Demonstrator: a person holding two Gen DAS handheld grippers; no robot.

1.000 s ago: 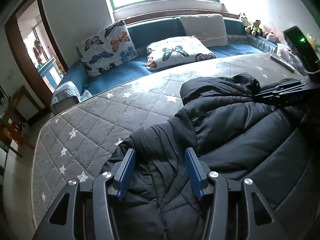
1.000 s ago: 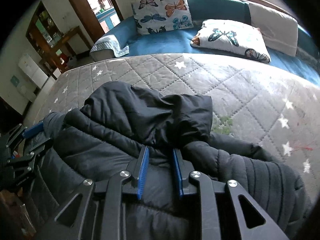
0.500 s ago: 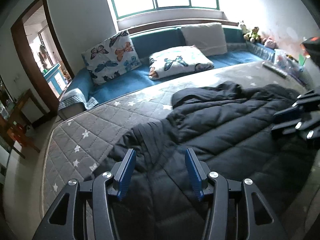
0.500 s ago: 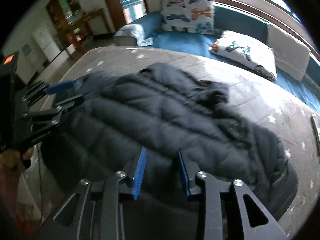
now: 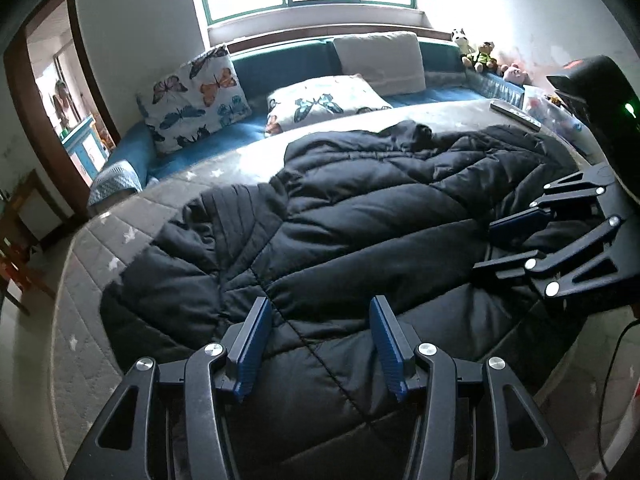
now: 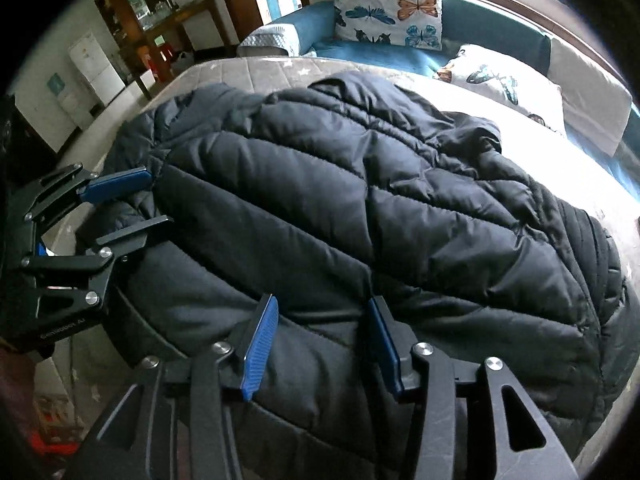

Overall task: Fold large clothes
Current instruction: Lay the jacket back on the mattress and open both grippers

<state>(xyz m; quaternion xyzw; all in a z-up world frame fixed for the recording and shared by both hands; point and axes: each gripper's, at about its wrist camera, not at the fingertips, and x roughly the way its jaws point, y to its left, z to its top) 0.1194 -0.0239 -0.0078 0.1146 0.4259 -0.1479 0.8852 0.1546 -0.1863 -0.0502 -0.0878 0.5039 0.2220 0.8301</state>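
No legible text anywhere.

The left hand-held gripper [image 5: 320,344] points forward and slightly down with its blue-padded jaws spread wide and nothing between them, while the right hand-held gripper [image 6: 320,344], just beside it, likewise has its jaws apart, angled toward the left one.

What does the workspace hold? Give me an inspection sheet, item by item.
Surface: grey quilted star-print mattress.
Job's things: black quilted puffer jacket spread flat across it.
Clutter: flat grey remote at the far edge.
Grippers: left gripper and right gripper both open over the jacket's near edge, holding nothing.
Cables: thin black cable at the right.
Surroundings: butterfly-print pillows, blue daybed, window, doorway.
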